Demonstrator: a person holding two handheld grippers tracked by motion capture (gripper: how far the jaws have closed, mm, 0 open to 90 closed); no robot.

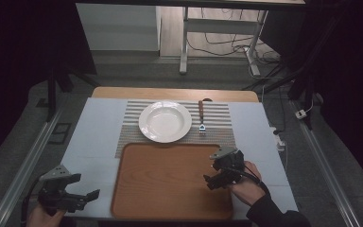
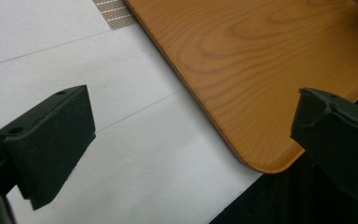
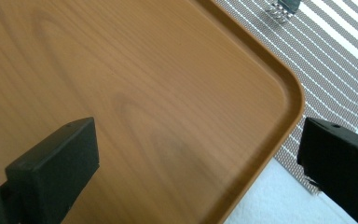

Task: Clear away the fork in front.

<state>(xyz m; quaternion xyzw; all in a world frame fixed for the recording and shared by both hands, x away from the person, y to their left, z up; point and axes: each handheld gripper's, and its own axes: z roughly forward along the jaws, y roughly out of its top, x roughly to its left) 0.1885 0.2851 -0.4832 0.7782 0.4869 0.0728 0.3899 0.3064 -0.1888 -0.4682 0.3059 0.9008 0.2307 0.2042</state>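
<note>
A desk [image 1: 90,142] with a pale white cover carries everything here, its bare wooden edge showing at the far side. On the near half lies a large wooden tray [image 1: 170,182] with rounded corners, nothing resting on it. Just beyond the tray, and touching or slightly tucked under its far edge, is a striped grey and white mat [image 1: 217,118]. A white plate [image 1: 165,121] sits on the mat, left of its middle. To the right of the plate, apart from it, a fork [image 1: 201,116] with a brown handle lies on the mat, tines pointing toward the tray.

The left claw [image 1: 89,189] is held over the white cover near the desk's near left corner, beside the tray's left edge; its jaws stand wide apart and hold nothing. In the left gripper view the tray's near corner [image 2: 261,158] lies between the jaws.

The right claw [image 1: 211,179] hovers over the right part of the tray, a hand [image 1: 248,187] behind it. Its jaws are also spread wide with nothing between them, and the right gripper view shows the tray's far right corner [image 3: 293,93] with the mat [image 3: 335,60] beyond.
</note>
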